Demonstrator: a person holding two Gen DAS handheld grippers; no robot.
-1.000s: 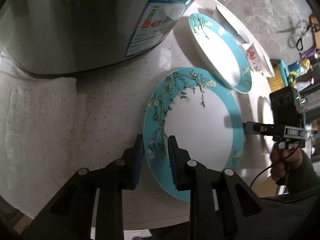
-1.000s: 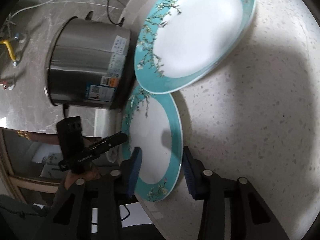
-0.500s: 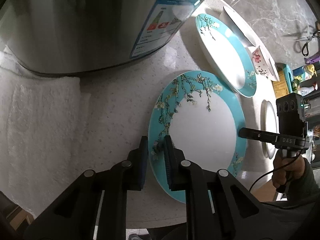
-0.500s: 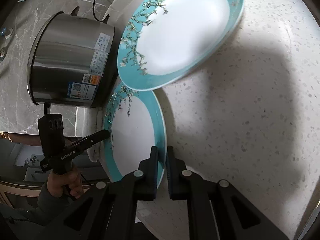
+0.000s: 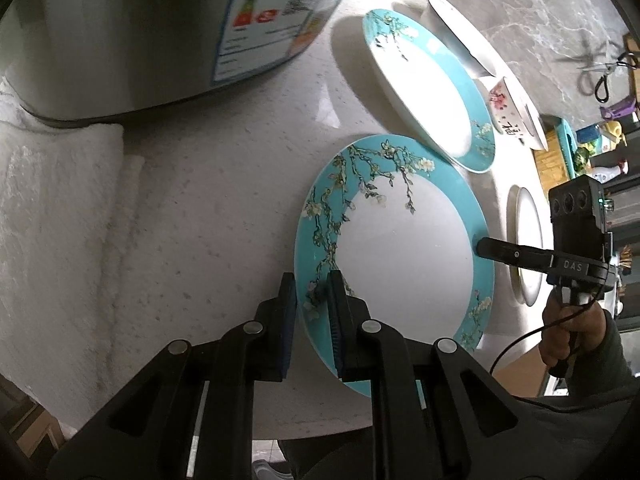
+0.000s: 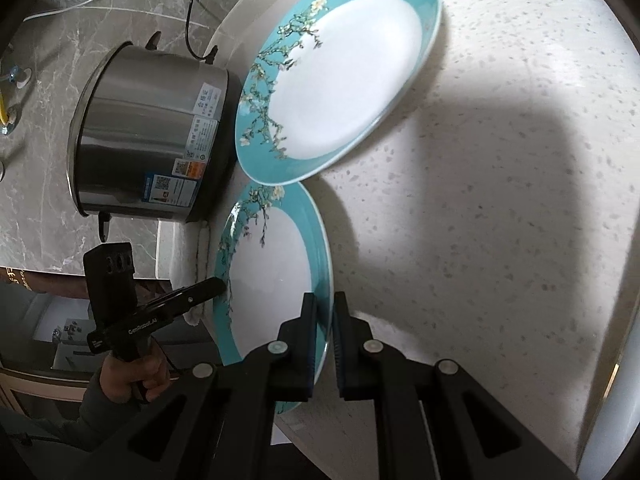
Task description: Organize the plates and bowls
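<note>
Teal-rimmed plate (image 5: pixel 404 256) lies on the counter (image 5: pixel 208 200) beside a pot (image 5: pixel 120 28). Both my grippers, left (image 5: pixel 313 300) and right (image 6: pixel 323 320), have just clamped opposite rims, so I judge it ready to lift.

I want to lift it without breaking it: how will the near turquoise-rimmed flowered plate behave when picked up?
The turquoise-rimmed flowered plate looks glazed, so probably stiff, slippery and breakable. The left gripper and right gripper pinch opposite rims; uneven lifting could tilt it.

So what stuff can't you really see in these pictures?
- Left wrist view: steel pot, top cut off by the frame edge.
- Left wrist view: floral bowl, partly behind the far teal plate.
- Right wrist view: near teal plate, its front rim hidden by the right gripper.
</note>
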